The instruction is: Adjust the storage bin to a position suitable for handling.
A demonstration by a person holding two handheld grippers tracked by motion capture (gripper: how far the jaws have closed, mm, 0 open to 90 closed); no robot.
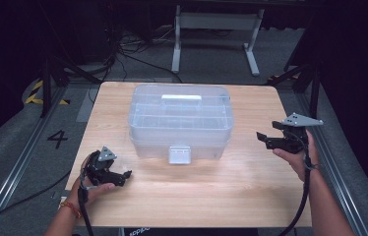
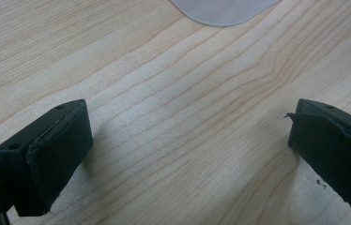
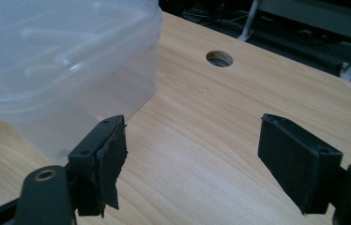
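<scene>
A clear plastic storage box [image 1: 181, 120] with a lid, a top handle and a front latch [image 1: 179, 154] stands in the middle of the wooden table [image 1: 221, 191]. My left gripper [image 1: 123, 176] rests low at the table's front left, open and holding nothing, its jaws [image 2: 187, 154] spread over bare wood. My right gripper [image 1: 264, 140] hovers to the right of the box, open, with nothing between its fingers [image 3: 112, 159]. In the right gripper view the box [image 3: 61, 65] sits just left of the jaws. A pale corner of the box [image 2: 225, 9] shows at the top of the left gripper view.
A round cable hole [image 3: 219, 58] is in the table beyond the box. A white metal stand [image 1: 216, 29] and cables lie on the floor behind the table. Black frame legs stand at both sides.
</scene>
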